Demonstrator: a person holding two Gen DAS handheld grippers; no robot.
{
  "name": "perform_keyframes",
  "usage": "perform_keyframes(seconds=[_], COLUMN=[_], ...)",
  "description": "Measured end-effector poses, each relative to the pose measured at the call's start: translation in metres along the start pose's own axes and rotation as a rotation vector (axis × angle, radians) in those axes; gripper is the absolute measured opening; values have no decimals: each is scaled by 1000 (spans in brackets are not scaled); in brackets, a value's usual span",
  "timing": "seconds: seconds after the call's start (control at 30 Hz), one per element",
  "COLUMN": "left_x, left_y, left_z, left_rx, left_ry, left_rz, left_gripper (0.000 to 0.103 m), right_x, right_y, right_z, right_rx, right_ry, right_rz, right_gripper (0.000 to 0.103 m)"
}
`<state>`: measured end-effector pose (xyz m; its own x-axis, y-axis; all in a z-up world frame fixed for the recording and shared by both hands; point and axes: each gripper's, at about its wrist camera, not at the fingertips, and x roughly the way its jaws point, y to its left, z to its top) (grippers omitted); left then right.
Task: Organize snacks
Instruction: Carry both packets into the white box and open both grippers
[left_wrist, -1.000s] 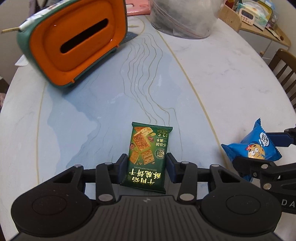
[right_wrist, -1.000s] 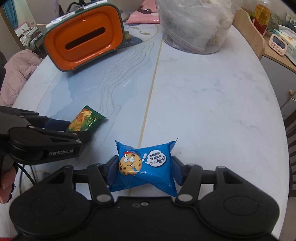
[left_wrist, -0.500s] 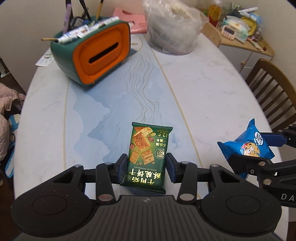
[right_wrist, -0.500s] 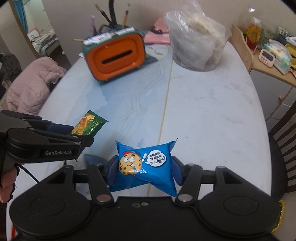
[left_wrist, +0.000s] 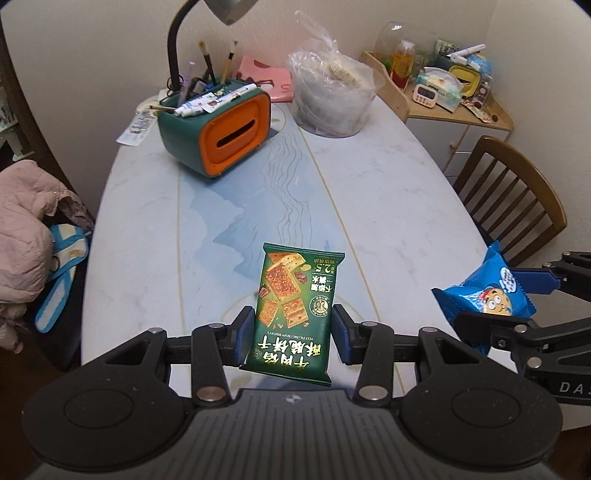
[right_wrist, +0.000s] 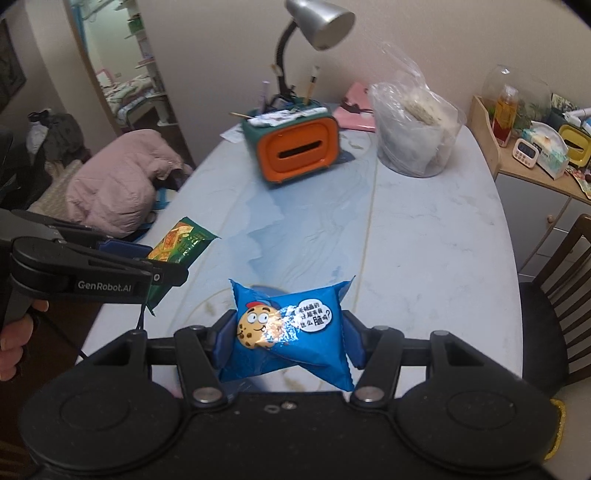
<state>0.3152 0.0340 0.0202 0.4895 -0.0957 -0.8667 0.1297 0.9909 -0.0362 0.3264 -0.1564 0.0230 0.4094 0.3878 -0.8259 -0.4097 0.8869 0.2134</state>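
Note:
My left gripper (left_wrist: 293, 334) is shut on a green biscuit packet (left_wrist: 295, 310), held well above the marble table (left_wrist: 388, 206). Its blue pads press the packet's two long sides. The same packet (right_wrist: 179, 245) shows at the left of the right wrist view, in the left gripper (right_wrist: 162, 267). My right gripper (right_wrist: 286, 339) is shut on a blue cookie packet (right_wrist: 286, 332) with a cartoon cookie face, also lifted off the table. That blue packet (left_wrist: 487, 291) and the right gripper (left_wrist: 517, 295) appear at the right edge of the left wrist view.
A green and orange tissue box organiser (left_wrist: 218, 129) with pens stands at the table's far left, a lamp behind it. A clear plastic bag (left_wrist: 332, 99) sits at the far end. A wooden chair (left_wrist: 513, 199) stands right, a pink jacket (right_wrist: 114, 184) left. A cluttered shelf (left_wrist: 454, 92) lies beyond.
Both grippers have risen and drawn back from the table with their packets still held. The table and organiser look smaller and farther now, and the lamp and wall have come into view.

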Motion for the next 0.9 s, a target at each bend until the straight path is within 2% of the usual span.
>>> perform_keyframes(seconds=[0.2,0.43,0.67,0.9], left_x=[-51,-82,-78,-44], left_y=[-1,-3,-8,-7], left_z=[-34,-87,-140,-185], left_rx=[8,27,32,-28], left_ry=[-11,26,93,183], left_rz=[6,2,-7,-37], left_gripper=[43,43,43,43], right_x=[-37,-54,-39,-13], right_y=[33,62,76,79], right_z=[-21,-54,-95,-140], right_rx=[-27,-43,-33,-8], right_ry=[-24,-2,63,136], right_rz=[33,60,78,75], right_gripper=[57,57,57,57])
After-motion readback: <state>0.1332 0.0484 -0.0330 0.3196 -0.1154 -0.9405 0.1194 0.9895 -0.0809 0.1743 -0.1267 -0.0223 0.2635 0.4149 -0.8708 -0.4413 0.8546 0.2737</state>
